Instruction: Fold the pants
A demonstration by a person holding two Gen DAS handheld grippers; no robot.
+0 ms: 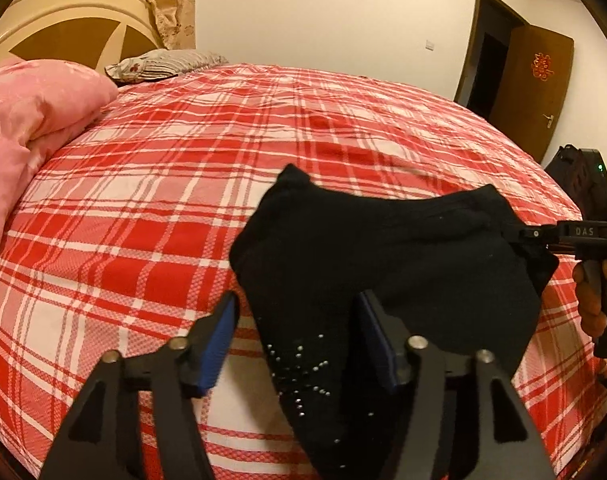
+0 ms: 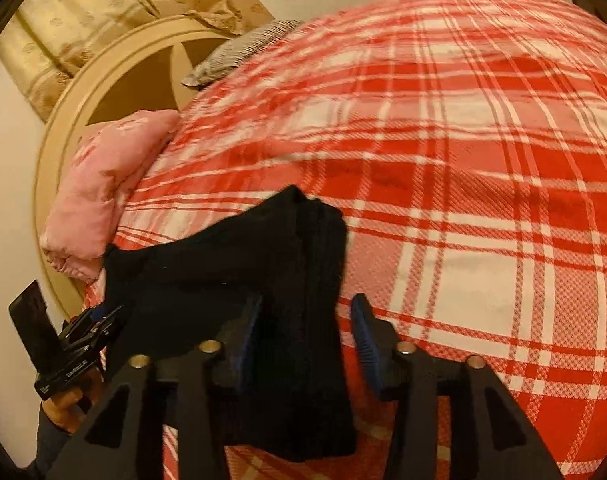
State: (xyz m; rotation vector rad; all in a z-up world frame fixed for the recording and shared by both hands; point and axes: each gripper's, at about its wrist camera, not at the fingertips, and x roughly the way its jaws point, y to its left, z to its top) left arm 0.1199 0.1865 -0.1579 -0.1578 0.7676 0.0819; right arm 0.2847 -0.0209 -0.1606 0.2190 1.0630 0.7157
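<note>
Black pants [image 1: 383, 248] with small silver studs lie bunched on the red plaid bed; they also show in the right wrist view [image 2: 231, 264]. My left gripper [image 1: 299, 316] is open, its blue-padded fingers [image 1: 223, 328] wide apart over the near edge of the pants, with cloth lying between them. My right gripper [image 2: 307, 320] is open too, its fingers [image 2: 363, 332] astride a folded edge of the pants. In the left wrist view the right gripper [image 1: 519, 236] reaches the pants' right edge. In the right wrist view the left gripper [image 2: 99, 320] sits at the pants' left edge.
The red and white plaid bedspread [image 1: 183, 184] covers the bed. A pink quilt [image 1: 27, 120] and a striped pillow [image 1: 163, 62] lie by the cream headboard [image 1: 63, 20]. A brown door [image 1: 535, 80] stands open at the far right.
</note>
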